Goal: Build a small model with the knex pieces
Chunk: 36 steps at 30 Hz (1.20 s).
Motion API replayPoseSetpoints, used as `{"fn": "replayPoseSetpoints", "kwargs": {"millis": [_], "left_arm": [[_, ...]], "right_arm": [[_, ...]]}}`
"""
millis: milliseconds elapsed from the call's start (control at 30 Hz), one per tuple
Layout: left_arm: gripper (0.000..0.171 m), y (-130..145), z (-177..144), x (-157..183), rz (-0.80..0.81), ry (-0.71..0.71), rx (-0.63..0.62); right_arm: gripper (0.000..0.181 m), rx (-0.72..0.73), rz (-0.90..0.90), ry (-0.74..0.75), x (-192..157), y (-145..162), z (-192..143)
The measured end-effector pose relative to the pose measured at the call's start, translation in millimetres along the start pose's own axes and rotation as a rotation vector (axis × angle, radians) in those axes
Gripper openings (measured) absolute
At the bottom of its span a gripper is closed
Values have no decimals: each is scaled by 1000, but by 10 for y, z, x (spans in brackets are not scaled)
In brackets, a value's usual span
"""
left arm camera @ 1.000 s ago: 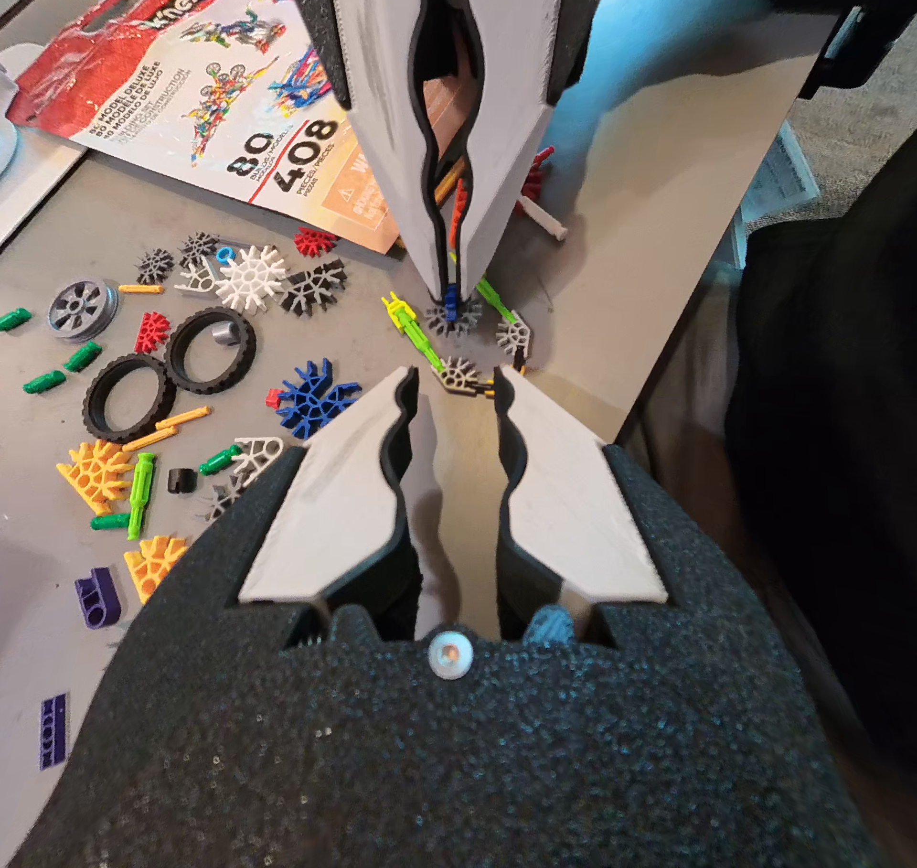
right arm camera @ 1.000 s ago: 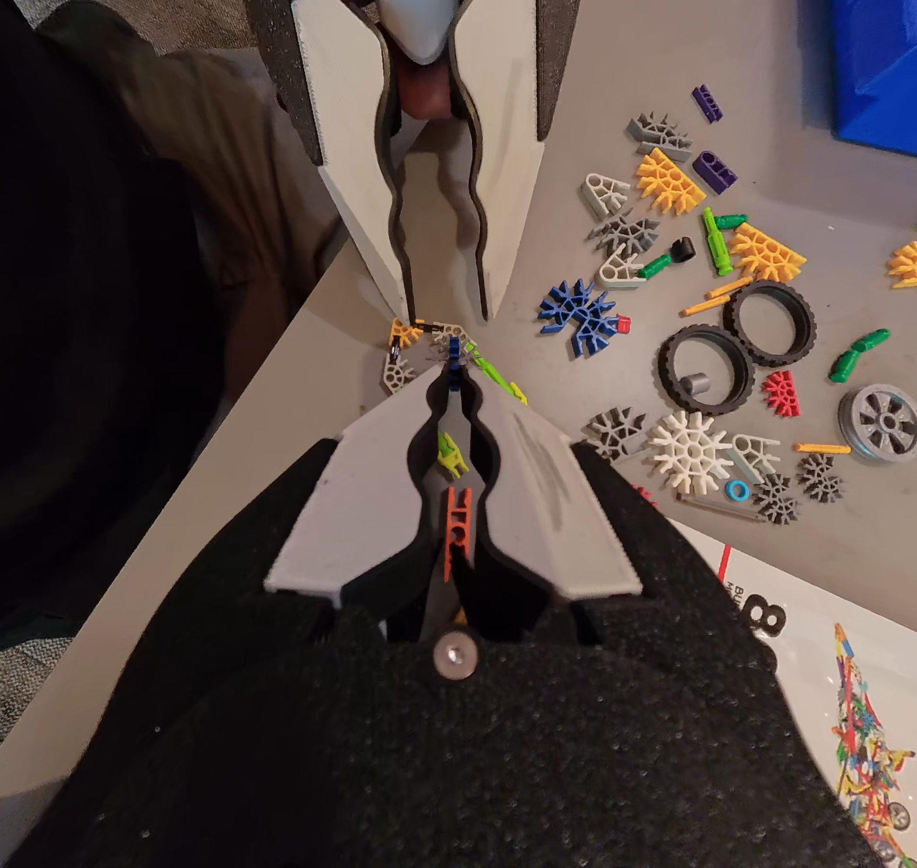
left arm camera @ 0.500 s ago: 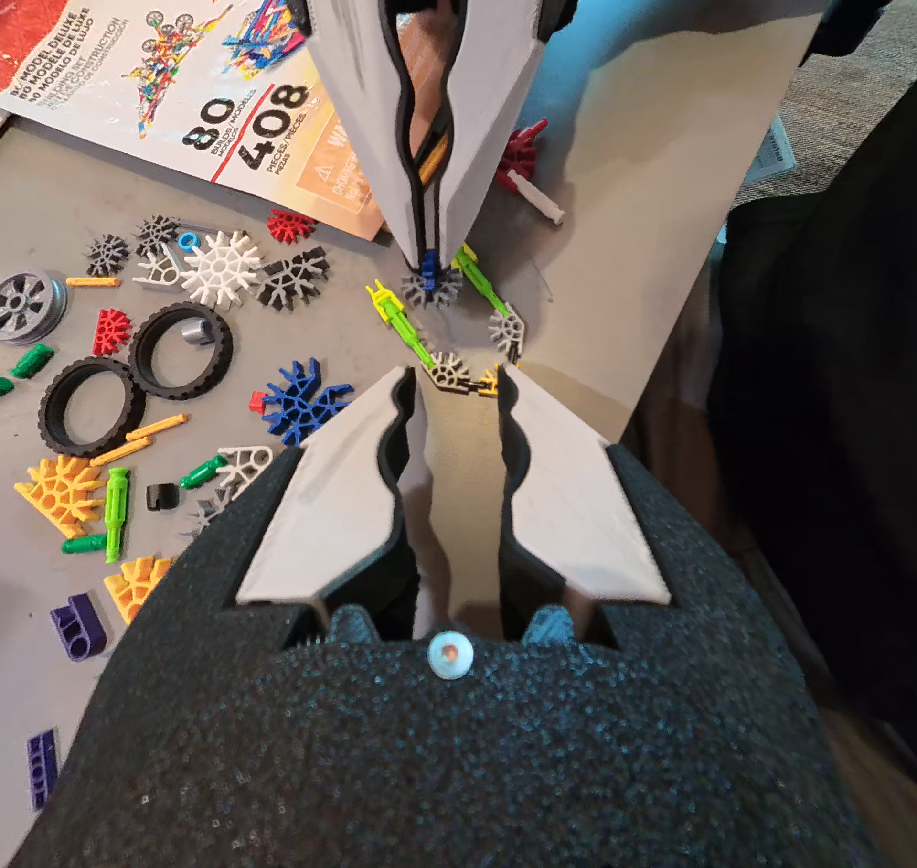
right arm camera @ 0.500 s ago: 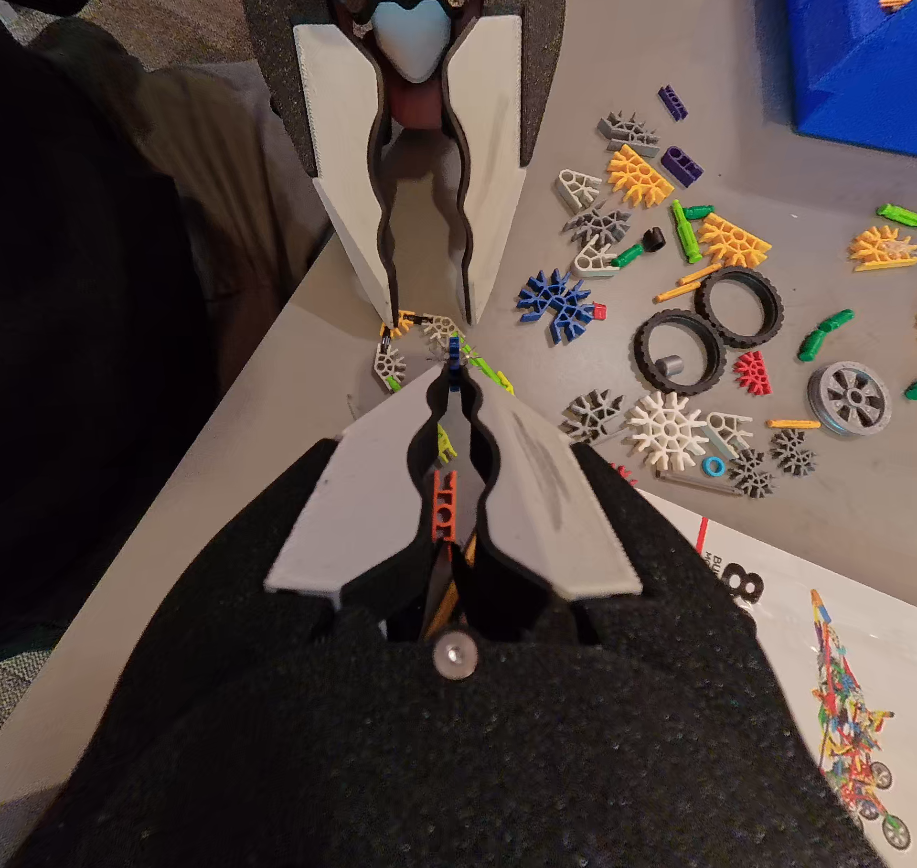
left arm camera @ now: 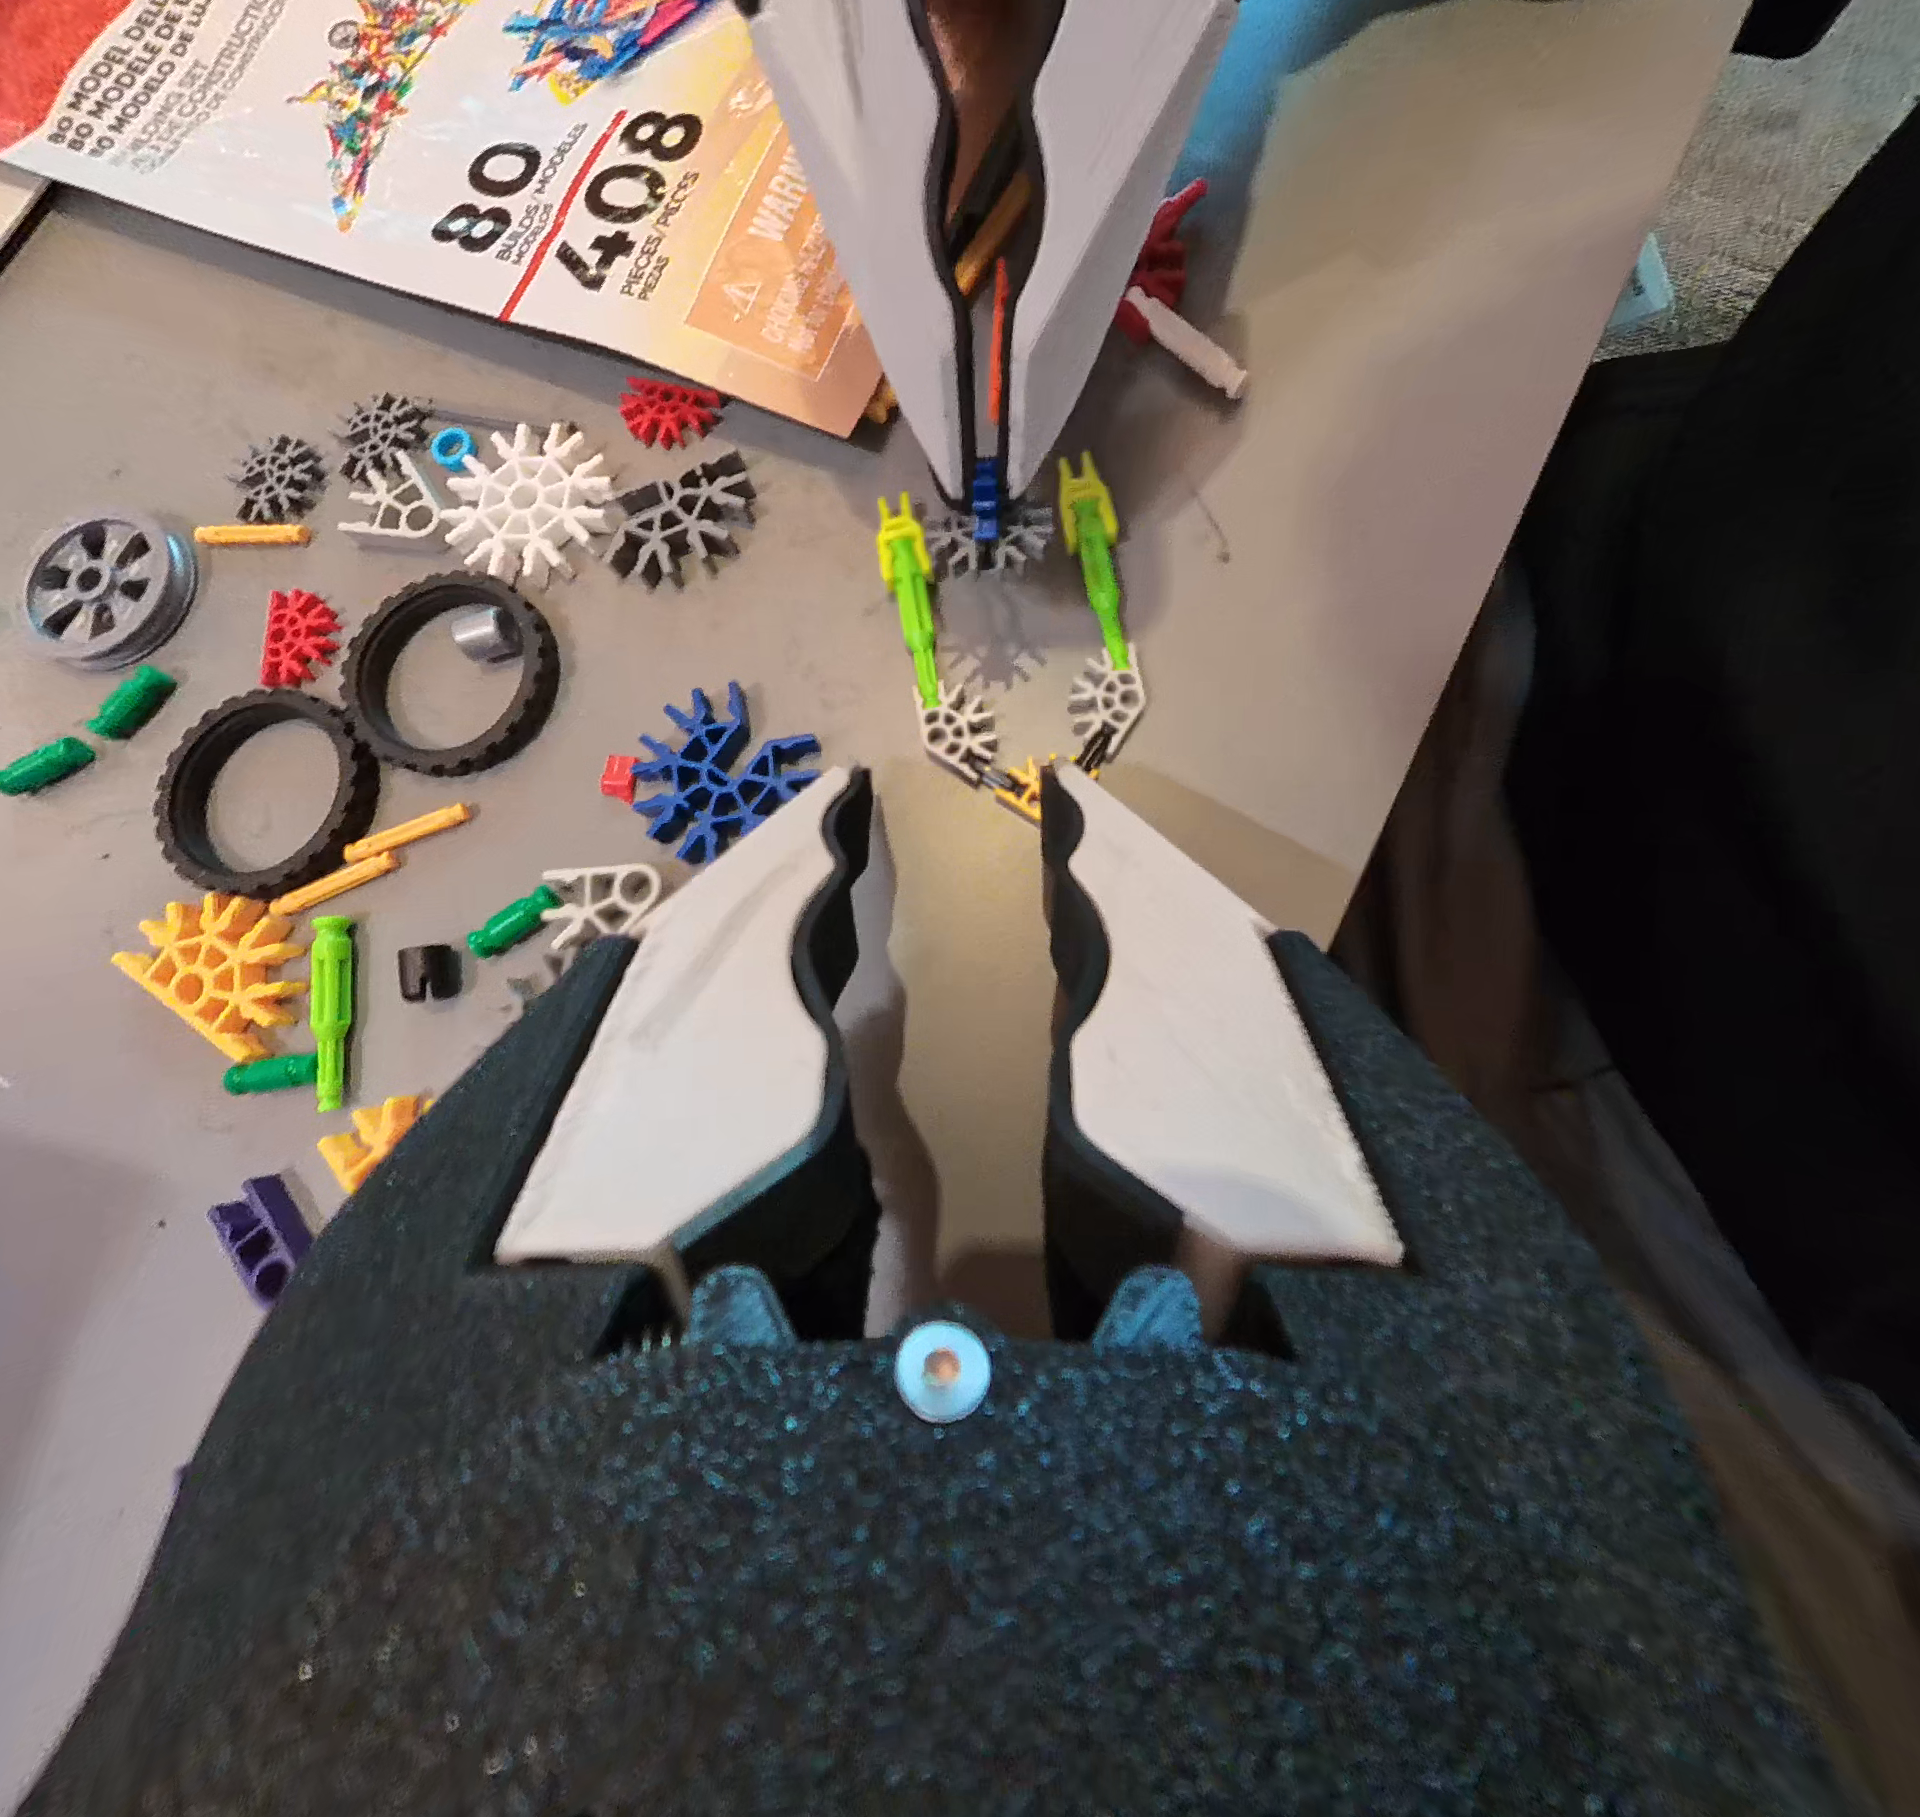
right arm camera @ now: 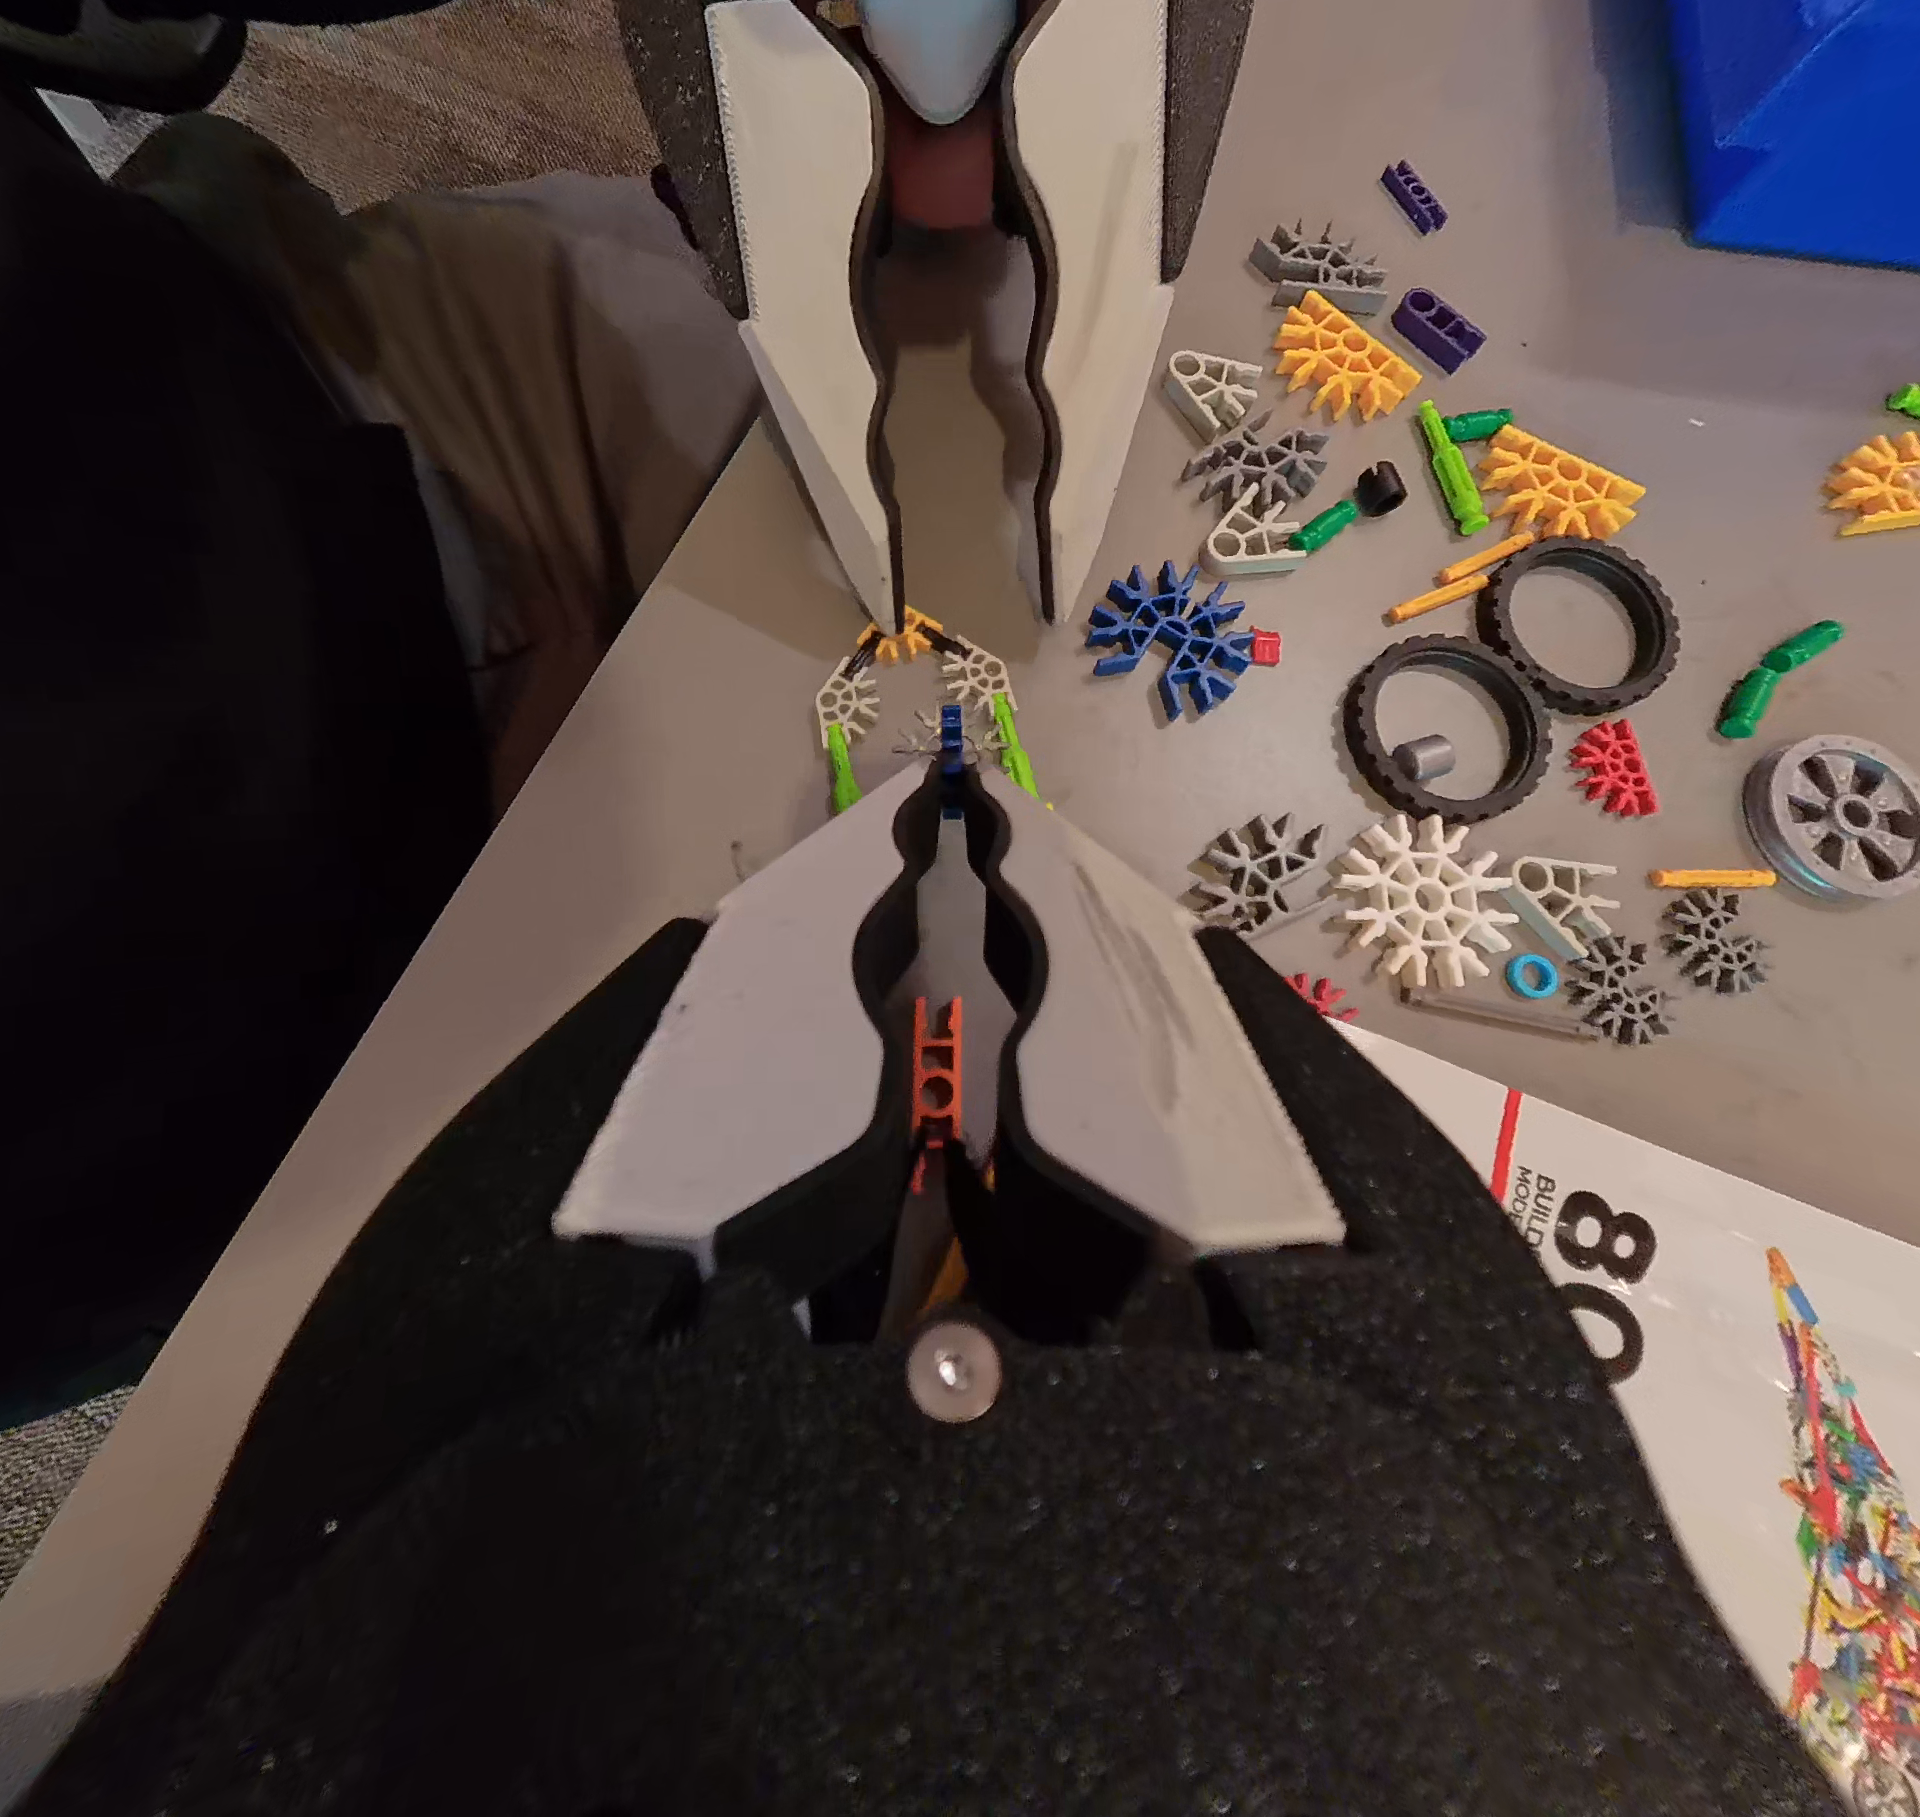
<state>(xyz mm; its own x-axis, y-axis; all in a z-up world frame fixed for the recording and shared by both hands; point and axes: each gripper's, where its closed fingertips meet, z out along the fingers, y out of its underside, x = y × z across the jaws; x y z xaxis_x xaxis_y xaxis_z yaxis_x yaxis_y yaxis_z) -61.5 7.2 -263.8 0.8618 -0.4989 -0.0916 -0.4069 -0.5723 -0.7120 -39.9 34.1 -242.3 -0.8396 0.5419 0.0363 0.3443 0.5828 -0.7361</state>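
Left wrist view, left gripper [left arm camera: 951, 791]: jaws stand apart with nothing between them; the tips hover just over the near end of a small toy assembly [left arm camera: 1023, 666], the right tip almost on its yellow connector [left arm camera: 1023, 788].
Left wrist view, right gripper [left arm camera: 982, 489]: comes in from the far side, jaws pinched together on a small blue piece [left arm camera: 983, 502] that sits on a grey snowflake connector [left arm camera: 987, 543], which casts a shadow below it and seems lifted off the table [left arm camera: 1351, 520].
Left wrist view, assembly so far: two light grey connectors joined by short black rods through the yellow one, each carrying a lime green rod [left arm camera: 1093, 562]; the far ends of the green rods flank the grey snowflake but do not look plugged in, so by my reading the loop is unclosed.
Left wrist view, room: loose parts, two black tyres [left arm camera: 358, 728] and a printed bag [left arm camera: 468, 136] fill the left; the table edge runs close on the right, with a dark-clothed person beyond it.
Right wrist view, right gripper [right arm camera: 948, 775]: tips narrow onto the blue piece; an orange connector [right arm camera: 935, 1071] shows in the gap farther back, whether gripped I cannot tell.
Right wrist view, left gripper [right arm camera: 971, 614]: parted, empty, one tip at the yellow connector.
Right wrist view, room: the assembly lies near the table edge on the left; a blue connector [right arm camera: 1174, 640] lies just beside it, a blue bin [right arm camera: 1808, 74] well apart.
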Motion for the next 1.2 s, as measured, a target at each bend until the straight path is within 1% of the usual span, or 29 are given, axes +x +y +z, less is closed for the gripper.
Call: {"fn": "replayPoseSetpoints", "kwargs": {"millis": [267,467,1200], "left_arm": [[31,40,-39,-29,-27,-36,15],[31,30,-58,-70,-59,-47,42],[31,46,-37,-72,-70,-52,31]], "right_arm": [[2,9,-5,-7,-24,-35,38],[2,18,7,1,-3,-50,5],[2,10,-3,-18,-56,-60,42]]}}
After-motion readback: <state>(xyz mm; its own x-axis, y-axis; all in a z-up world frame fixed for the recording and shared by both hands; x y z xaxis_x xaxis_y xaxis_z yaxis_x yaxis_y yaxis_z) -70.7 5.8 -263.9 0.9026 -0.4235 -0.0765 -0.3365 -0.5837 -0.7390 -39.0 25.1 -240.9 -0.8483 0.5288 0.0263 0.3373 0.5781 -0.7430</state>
